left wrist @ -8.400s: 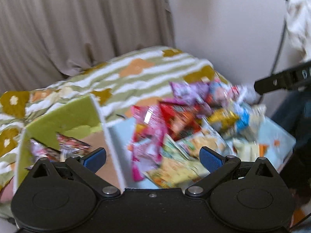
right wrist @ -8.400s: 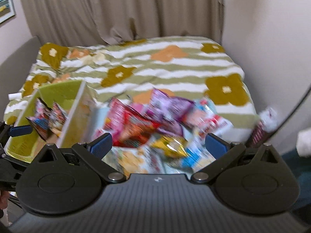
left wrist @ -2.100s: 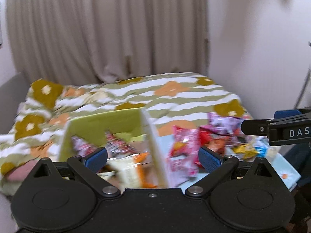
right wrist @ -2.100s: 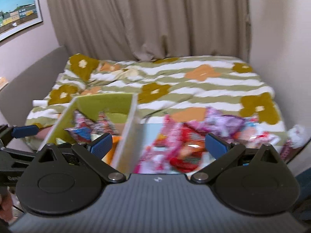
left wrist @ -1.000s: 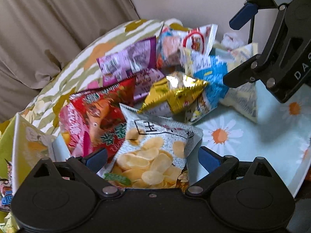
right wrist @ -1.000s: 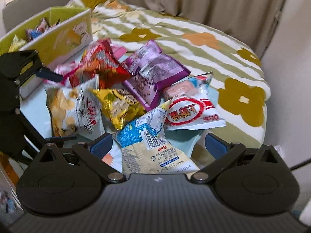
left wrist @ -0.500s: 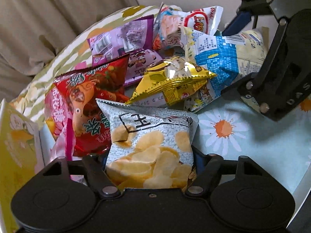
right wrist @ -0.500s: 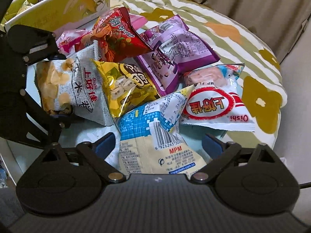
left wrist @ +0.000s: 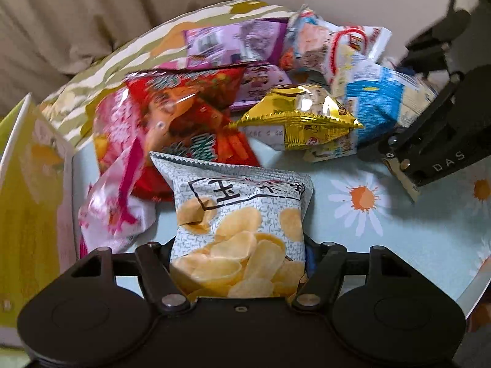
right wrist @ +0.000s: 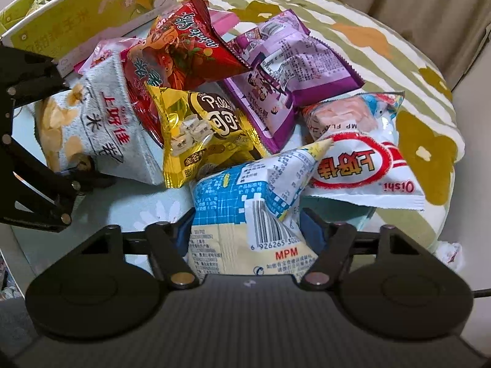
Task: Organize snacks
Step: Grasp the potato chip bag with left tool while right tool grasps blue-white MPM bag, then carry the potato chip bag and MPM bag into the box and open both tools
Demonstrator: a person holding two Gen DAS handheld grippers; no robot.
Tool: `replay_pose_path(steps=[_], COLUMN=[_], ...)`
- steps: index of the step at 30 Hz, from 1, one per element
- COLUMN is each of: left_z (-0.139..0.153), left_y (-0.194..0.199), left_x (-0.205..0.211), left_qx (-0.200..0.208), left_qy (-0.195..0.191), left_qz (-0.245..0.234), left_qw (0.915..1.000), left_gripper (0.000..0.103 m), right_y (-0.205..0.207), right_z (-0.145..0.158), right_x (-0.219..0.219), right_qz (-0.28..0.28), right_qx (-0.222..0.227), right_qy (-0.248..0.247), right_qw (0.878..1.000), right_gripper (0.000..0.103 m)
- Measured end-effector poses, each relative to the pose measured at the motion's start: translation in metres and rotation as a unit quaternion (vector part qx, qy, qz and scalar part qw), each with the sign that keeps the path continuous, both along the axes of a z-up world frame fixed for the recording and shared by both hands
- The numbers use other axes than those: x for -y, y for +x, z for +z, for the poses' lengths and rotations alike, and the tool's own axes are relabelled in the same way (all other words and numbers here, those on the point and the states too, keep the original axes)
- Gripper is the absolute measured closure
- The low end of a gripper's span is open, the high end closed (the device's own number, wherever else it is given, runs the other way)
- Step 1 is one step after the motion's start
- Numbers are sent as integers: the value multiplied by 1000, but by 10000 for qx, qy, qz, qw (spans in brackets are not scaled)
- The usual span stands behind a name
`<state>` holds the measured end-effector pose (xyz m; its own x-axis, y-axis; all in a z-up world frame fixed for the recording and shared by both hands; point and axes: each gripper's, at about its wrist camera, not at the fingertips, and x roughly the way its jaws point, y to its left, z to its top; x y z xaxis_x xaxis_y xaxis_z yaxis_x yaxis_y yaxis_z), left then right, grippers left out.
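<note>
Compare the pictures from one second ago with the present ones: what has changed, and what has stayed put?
Both grippers came down onto the pile and are closing. The left gripper now has the grey potato-chip bag between its fingers; the right gripper has the blue-and-cream barcode bag. The gold foil bag, red bag and purple bag lie as before.

Daisy-print tray (left wrist: 429, 230) on striped bed (right wrist: 383, 40); snack bags (right wrist: 172, 52) on tray.

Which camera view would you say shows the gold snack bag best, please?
The right wrist view: the gold snack bag faces the camera, its printed front sharp and readable, lying among the other packets. The left wrist view shows the bag from its far side, mostly glare, seams and a crimped edge, slightly blurred.
</note>
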<state>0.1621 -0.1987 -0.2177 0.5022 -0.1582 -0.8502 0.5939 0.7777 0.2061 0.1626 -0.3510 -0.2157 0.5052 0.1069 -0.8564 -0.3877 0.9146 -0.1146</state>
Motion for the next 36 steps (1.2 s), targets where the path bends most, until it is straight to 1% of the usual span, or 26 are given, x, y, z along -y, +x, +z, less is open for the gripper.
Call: replay_pose_path(steps=[3, 9, 15, 21, 27, 32, 36], left_z=[1, 10, 33, 68, 109, 145, 168], left_y=[-1, -5, -20, -35, -44, -41, -30], left_x=[-7, -20, -28, -44, -67, -105, -145], left_qx=[-54, -140, 23, 299, 667, 1055, 1282], left_qy=[-144, -394, -572, -851, -1108, -1309, -1355], left_qz=[247, 653, 806, 983, 1199, 1475, 1649], left_qw=[9996, 9970, 9951, 9911, 9843, 9747, 9685], left_gripper=[30, 32, 33, 33, 33, 33, 33], right_y=[-2, -16, -31, -50, -63, -58, -45], right_z=[0, 10, 30, 54, 93, 131, 153], right_x=[2, 5, 8, 5, -7, -40, -80], right_qz=[-99, -306, -480, -571, -556, -391, -338], right_qx=[-16, 17, 114, 307, 682, 1052, 1211], right_qy=[54, 238, 360, 449, 627, 819, 1104], right_qw=[9999, 9992, 9981, 9969, 9941, 9903, 9859], right_gripper=[28, 34, 35, 35, 35, 35, 35])
